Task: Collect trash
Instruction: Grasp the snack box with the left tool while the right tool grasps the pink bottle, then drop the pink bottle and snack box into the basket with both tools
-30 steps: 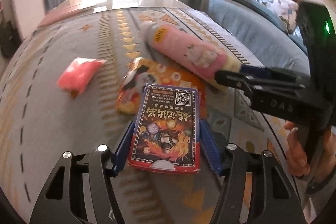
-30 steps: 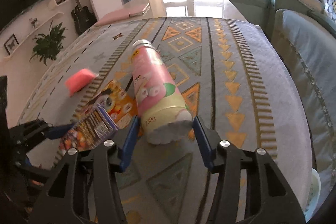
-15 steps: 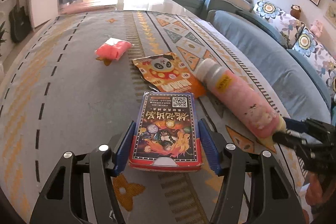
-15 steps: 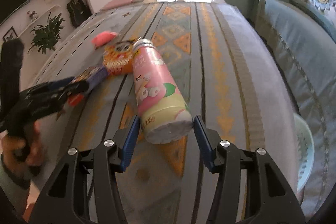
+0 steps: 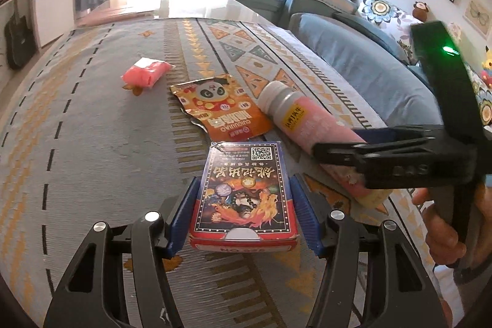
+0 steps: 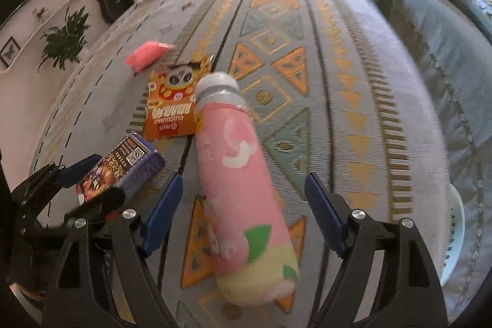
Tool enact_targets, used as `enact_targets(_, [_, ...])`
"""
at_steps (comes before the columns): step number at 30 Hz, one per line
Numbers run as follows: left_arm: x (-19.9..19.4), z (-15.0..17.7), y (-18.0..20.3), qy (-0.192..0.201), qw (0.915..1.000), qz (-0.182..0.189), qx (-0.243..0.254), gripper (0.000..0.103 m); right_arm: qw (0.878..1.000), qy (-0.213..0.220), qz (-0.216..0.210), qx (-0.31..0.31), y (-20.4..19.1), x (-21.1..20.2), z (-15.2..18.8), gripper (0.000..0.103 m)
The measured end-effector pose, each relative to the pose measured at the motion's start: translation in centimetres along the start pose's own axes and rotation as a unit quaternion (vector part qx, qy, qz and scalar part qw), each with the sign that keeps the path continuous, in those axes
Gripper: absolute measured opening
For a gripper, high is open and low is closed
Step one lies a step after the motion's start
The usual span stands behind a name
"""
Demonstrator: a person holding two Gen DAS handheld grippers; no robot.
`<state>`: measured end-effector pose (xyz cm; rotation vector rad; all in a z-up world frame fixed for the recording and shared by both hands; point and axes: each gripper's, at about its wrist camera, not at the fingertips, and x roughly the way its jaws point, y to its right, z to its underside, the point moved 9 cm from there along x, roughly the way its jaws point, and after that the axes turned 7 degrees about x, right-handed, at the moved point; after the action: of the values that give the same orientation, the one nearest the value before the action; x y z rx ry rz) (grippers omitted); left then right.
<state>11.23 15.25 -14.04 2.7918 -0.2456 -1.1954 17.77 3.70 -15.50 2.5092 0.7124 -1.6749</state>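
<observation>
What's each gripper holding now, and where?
Left gripper clamps the card box by its long sides. Right gripper is open; the bottle lies loose between its fingers.

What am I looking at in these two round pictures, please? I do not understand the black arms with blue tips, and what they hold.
No robot is here: a person holds a two-finger gripper in each hand, and a fisheye camera on each looks along its fingers. The left gripper is shut on a card box. The right gripper is open, its jaws wide on both sides of a pink bottle, which touches neither finger; the blurred picture does not settle whether the bottle rests on the patterned rug. On the rug lie an orange snack wrapper and a pink packet. A sofa stands beside it.
</observation>
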Motion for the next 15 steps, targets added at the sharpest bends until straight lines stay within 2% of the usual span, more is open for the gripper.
enact_targets(2, [0.2,0.2,0.1,-0.006,1.0000,0.000,0.000,0.058,1.000,-0.019,0.000,-0.003,-0.2,0.9,0.1,0.050])
enact_targets(5, [0.9,0.8,0.3,-0.030,0.9995,0.002,0.007,0.058,1.000,-0.011,-0.001,-0.001,-0.2,0.6,0.2,0.048])
enact_targets(9, [1.5,0.9,0.8,-0.047,0.9983,-0.020,0.029,0.058,1.000,0.008,-0.014,0.018,1.0,-0.7,0.7,0.046])
enact_targets(12, [2.1,0.8,1.2,-0.059,0.9977,-0.021,0.026,0.067,0.999,0.016,-0.019,0.033,2.0,-1.8,1.3,0.046])
enact_targets(14, [2.5,0.8,1.4,-0.067,0.9968,-0.032,0.032,0.067,0.999,0.023,-0.024,0.041,2.7,-2.6,1.8,0.046])
enact_targets(15, [2.8,0.9,1.5,-0.074,0.9951,-0.050,0.044,0.062,0.998,0.027,-0.026,0.043,3.0,-3.0,2.1,0.046])
